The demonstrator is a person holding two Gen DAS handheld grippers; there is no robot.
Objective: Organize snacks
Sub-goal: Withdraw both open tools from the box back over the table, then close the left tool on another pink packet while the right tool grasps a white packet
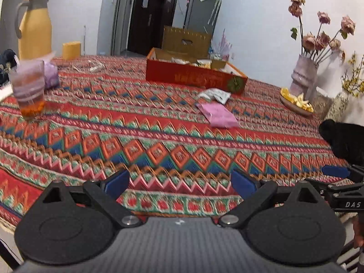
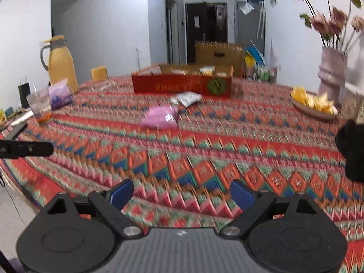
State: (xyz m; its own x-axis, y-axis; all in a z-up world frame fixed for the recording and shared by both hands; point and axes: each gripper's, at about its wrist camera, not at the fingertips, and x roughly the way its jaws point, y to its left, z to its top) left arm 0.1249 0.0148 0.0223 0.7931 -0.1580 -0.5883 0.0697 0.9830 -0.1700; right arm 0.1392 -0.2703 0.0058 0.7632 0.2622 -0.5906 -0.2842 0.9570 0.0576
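Both tongs wide open, nothing btwn them: left tongs, right tongs. Pink packet & white packet lie near red box on surface.

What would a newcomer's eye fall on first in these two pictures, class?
The bright zigzag tablecloth fills both views. On it, near the middle, lie a pink packet and a white packet before a long red box of snacks. A yellow jug stands far left, dried roses in a vase far right.

Pink packet and white packet lie before the open red box.
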